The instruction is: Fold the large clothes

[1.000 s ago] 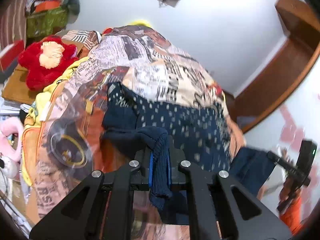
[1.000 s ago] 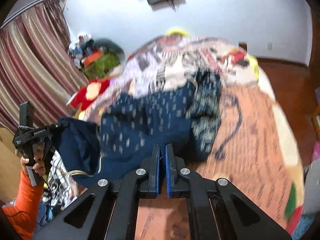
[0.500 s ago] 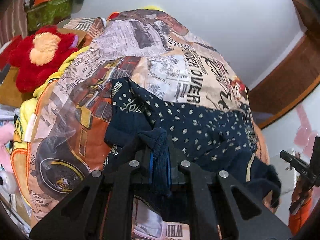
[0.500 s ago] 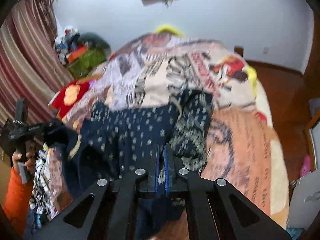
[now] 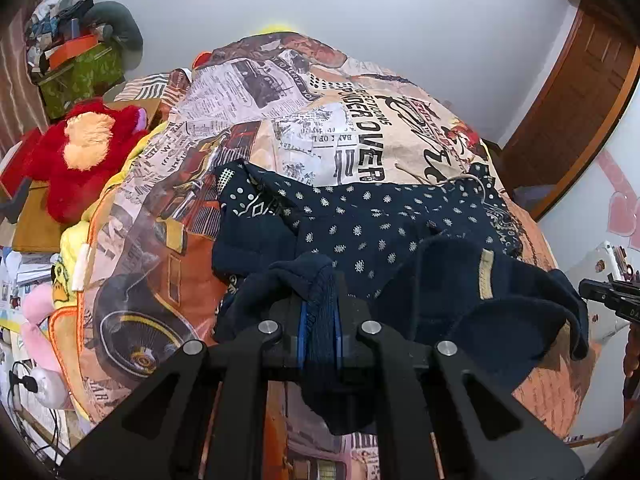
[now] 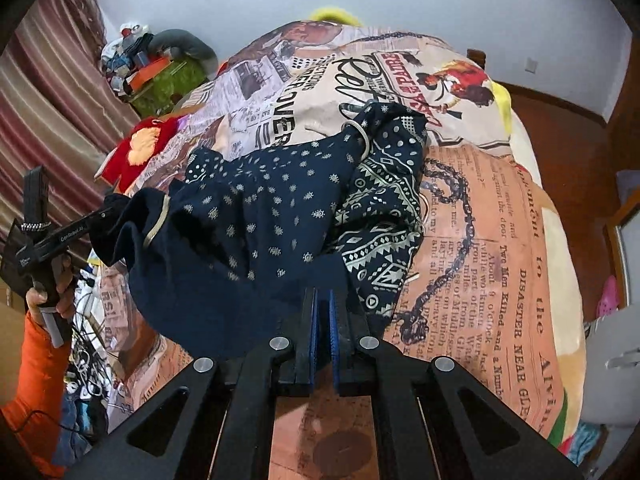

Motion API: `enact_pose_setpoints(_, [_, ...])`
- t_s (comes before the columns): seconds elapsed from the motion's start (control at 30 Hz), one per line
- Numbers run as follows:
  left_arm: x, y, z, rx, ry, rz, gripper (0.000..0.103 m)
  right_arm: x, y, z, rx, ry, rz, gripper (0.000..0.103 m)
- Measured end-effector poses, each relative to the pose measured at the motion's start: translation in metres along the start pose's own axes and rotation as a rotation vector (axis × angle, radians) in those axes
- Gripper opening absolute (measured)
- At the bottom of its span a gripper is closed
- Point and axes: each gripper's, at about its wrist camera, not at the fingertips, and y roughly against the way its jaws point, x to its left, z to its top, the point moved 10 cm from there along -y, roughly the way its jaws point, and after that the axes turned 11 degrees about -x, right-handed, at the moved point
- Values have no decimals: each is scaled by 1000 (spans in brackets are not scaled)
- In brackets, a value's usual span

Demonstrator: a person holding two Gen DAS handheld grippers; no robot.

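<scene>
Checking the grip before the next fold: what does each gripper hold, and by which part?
Left gripper: navy patterned garment, pinched at a bunched plain edge. Right gripper: shut on the same garment's near edge.

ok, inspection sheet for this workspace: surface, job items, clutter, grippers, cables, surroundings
Surface: bed under a newspaper-print bedspread.
Job's things: navy patterned garment, rumpled on the bedspread, near edge lifted.
Clutter: red plush toy beside the bed; heaped green box by the wall.
Grippers: left gripper shut on a bunched garment edge; right gripper shut on the garment edge.
Cables: tangled cables on the floor left of the bed.
Surroundings: striped curtain, white wall, wooden door.
</scene>
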Motion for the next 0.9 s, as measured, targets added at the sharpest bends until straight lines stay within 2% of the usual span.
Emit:
enact_pose_setpoints(0.33, [-1, 23, -18, -5, -22, -6, 9, 11, 16, -10, -18, -75, 45, 3])
enact_pose_setpoints(0.5, [0, 35, -31, -12, -49, 9, 9, 8, 26, -21, -17, -58, 32, 3])
enact_pose_setpoints(0.63, [-2, 36, -39, -7, -83, 23, 9, 8, 28, -43, 26, -23, 31, 3])
enact_pose_setpoints(0.77, [-6, 28, -33, 6, -98, 28, 9, 19, 13, -59, 70, 6, 58, 3])
enact_pose_setpoints(0.9, [-8, 9, -10, 27, -92, 13, 9, 32, -4, -47, 43, 21, 89, 4])
